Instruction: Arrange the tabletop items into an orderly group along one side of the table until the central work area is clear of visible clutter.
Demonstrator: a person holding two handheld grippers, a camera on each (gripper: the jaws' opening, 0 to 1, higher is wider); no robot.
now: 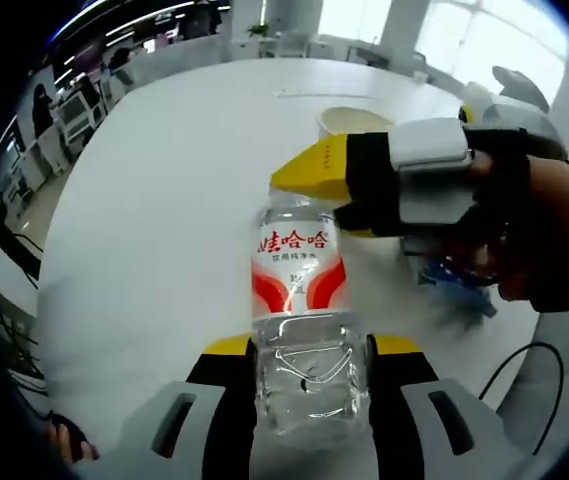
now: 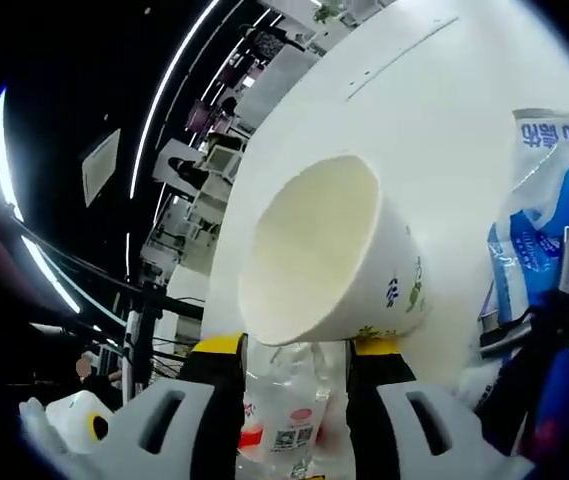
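Note:
A clear water bottle (image 1: pixel 299 300) with a red and white label stands between my left gripper's (image 1: pixel 311 352) yellow-tipped jaws, which are shut on its lower body. From the right, a hand holds my right gripper (image 1: pixel 314 172) at the bottle's top, hiding the cap. In the right gripper view the bottle (image 2: pixel 289 410) fills the gap between my right gripper's (image 2: pixel 297 347) jaws. Whether they press on it is unclear. A white paper cup (image 2: pixel 324 260) sits just beyond the tips, and in the left gripper view the cup (image 1: pixel 349 120) stands behind the right gripper.
A blue and white packet (image 2: pixel 554 210) lies to the right of the cup, and part of the packet (image 1: pixel 454 285) shows under the hand. The white table (image 1: pixel 164 200) is bare to the left and far side. Office desks and chairs lie beyond its edge.

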